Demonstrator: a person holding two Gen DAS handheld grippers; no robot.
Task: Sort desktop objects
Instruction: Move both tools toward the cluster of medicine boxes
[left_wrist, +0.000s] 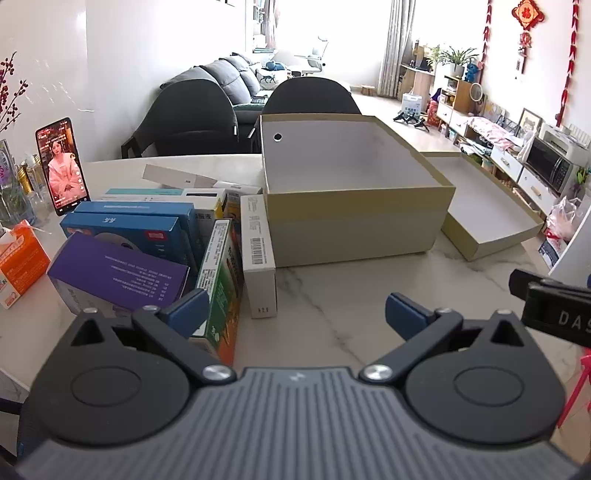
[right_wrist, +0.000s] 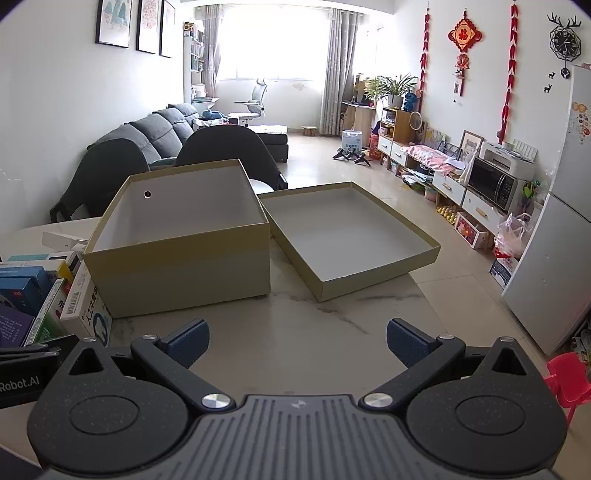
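Note:
A tan cardboard box (left_wrist: 354, 221) (right_wrist: 184, 266) stands open and empty on the marble table, its lid (left_wrist: 484, 206) (right_wrist: 351, 236) lying upturned to its right. Left of the box sits a cluster of small cartons: a purple box (left_wrist: 118, 273), blue boxes (left_wrist: 129, 229), a green-and-orange box (left_wrist: 221, 280) and a white barcode box (left_wrist: 258, 254) (right_wrist: 83, 299). My left gripper (left_wrist: 295, 314) hovers open in front of the cartons, holding nothing. My right gripper (right_wrist: 297, 341) is open over bare table before the box and lid.
A phone (left_wrist: 62, 166) with a lit screen leans at the table's left, beside an orange tissue pack (left_wrist: 18, 258) and glass bottles (left_wrist: 22, 184). Two dark chairs (left_wrist: 310, 98) stand behind the table. The right gripper's body (left_wrist: 554, 310) shows at the left view's right edge.

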